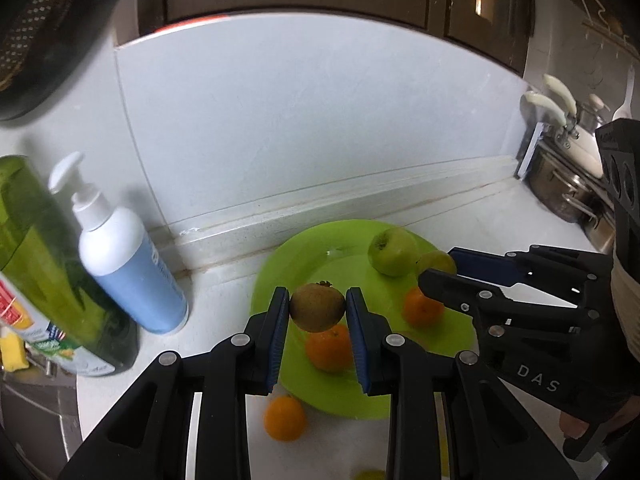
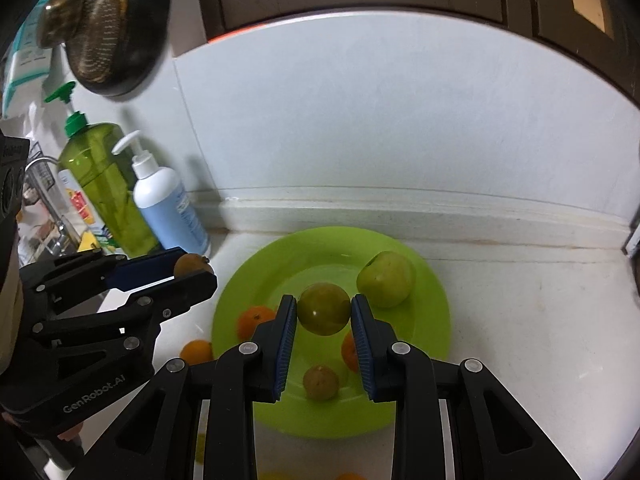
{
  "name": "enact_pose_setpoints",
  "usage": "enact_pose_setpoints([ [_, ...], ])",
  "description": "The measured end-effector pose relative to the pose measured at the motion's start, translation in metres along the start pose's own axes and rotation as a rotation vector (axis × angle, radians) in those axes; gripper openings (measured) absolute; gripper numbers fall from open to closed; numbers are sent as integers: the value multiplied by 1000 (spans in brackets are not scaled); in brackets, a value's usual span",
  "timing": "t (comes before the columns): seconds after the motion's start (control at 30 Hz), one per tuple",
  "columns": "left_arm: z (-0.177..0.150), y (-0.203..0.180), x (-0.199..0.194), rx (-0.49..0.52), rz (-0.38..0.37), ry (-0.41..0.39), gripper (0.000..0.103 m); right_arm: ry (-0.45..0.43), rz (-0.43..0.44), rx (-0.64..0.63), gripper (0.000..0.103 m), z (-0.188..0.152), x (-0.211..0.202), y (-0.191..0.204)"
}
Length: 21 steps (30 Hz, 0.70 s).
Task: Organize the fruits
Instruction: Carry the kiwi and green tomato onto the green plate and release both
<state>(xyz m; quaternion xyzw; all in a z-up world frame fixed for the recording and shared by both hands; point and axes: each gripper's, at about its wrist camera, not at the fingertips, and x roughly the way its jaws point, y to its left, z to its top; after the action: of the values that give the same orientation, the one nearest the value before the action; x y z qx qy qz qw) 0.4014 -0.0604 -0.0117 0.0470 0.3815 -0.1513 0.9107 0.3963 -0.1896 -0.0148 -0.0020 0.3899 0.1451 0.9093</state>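
My left gripper (image 1: 317, 309) is shut on a brown kiwi (image 1: 317, 307) and holds it above the near left part of a green plate (image 1: 304, 256). My right gripper (image 2: 324, 312) is shut on a small green plum (image 2: 323, 309) above the plate (image 2: 432, 320). On the plate lie a green apple (image 2: 385, 279), two oranges (image 1: 422, 307) (image 1: 329, 347) and a small greenish-brown fruit (image 2: 320, 382). One orange (image 1: 285, 418) lies on the counter beside the plate. The right gripper (image 1: 438, 270) shows in the left wrist view, the left gripper (image 2: 194, 266) in the right wrist view.
A white and blue pump bottle (image 1: 128, 252) and a green soap bottle (image 1: 44, 264) stand left of the plate by the wall. Steel pots (image 1: 568, 188) sit at the far right. A dark pan (image 2: 108, 28) hangs on the wall. More fruit pieces (image 2: 348, 476) lie at the counter's near edge.
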Motion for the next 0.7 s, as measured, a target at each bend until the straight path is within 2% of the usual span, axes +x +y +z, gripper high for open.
enact_pose_setpoints([
  [0.23, 2, 8, 31, -5, -19, 46, 29, 30, 0, 6, 29, 2, 27, -6],
  [0.53, 3, 9, 49, -14, -44, 81, 30, 57, -4, 23, 29, 1, 48, -13],
  [0.7, 3, 10, 45, -29, -34, 74, 41, 57, -7, 40, 30, 0, 49, -13],
])
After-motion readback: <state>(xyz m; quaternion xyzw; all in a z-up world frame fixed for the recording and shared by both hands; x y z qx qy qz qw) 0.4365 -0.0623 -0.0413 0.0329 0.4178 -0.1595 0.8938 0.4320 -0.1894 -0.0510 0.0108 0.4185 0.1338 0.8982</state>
